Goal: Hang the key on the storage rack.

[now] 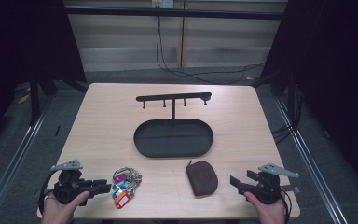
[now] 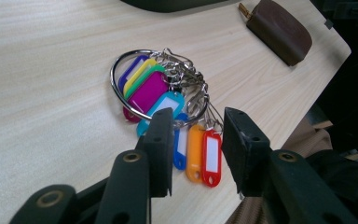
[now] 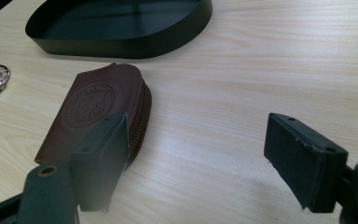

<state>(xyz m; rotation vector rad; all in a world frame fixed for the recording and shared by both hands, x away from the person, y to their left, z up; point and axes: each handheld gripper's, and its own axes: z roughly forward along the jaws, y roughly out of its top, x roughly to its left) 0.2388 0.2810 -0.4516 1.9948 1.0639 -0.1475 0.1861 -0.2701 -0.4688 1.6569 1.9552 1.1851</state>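
Pointing toward person: key-tag bunch (image 1: 125, 185)

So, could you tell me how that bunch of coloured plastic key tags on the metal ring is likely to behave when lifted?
The bunch of coloured plastic key tags would probably dangle loosely, since each hangs on its own small chain. It looks light. Smooth plastic may slip; the metal ring seems a surer grip.

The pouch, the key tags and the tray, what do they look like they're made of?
Pouch: probably brown leather or imitation, matte, with a stamped round emblem and a metal zipper along its edge. Key tags: glossy coloured plastic with white label windows, hung on shiny metal rings. Tray: likely painted metal, matte black, with a thin upright rim.
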